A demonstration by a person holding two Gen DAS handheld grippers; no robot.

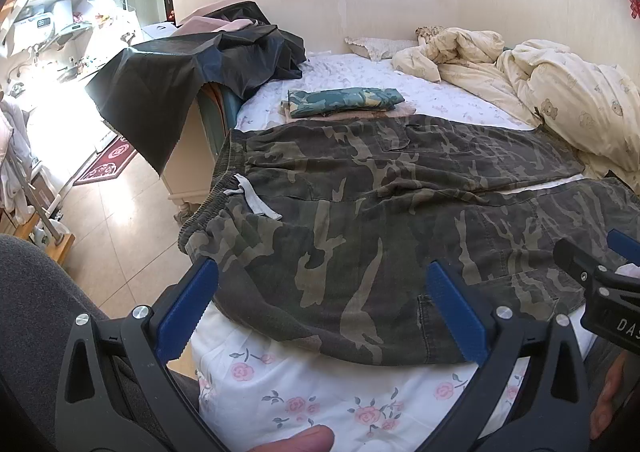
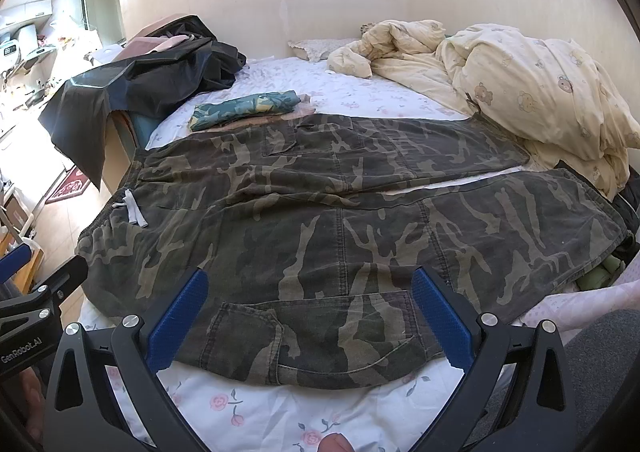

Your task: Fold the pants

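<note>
Camo pants (image 2: 320, 212) lie spread flat across the near half of the bed (image 2: 256, 412), waistband with pale drawstring (image 2: 134, 212) toward 9 o'clock, both legs running out toward 3 o'clock with a thin strip of sheet showing between them. Fabric looks like washed cotton twill: soft, limp, moderate weight, not slippery; seams, cargo pockets and the elastic waist should be the firmer spots. Best holds, by my reading, are the near outer seam, one point close to the waistband corner, another down by the cargo pocket (image 2: 304, 336), so the near leg can be carried over the far one. Left gripper (image 1: 320, 312) hovers low at the near hem, at 6 o'clock of the waist end, jaws spread wide and holding nothing. Right gripper (image 2: 312, 316) sits beside it, level and pointing forward, fingers likewise wide, straddling the pocket without pinching. Folded teal garment (image 1: 344, 102) rests beyond the pants at 12 o'clock; rumpled duvet (image 2: 540, 92) at 2 o'clock.
</note>
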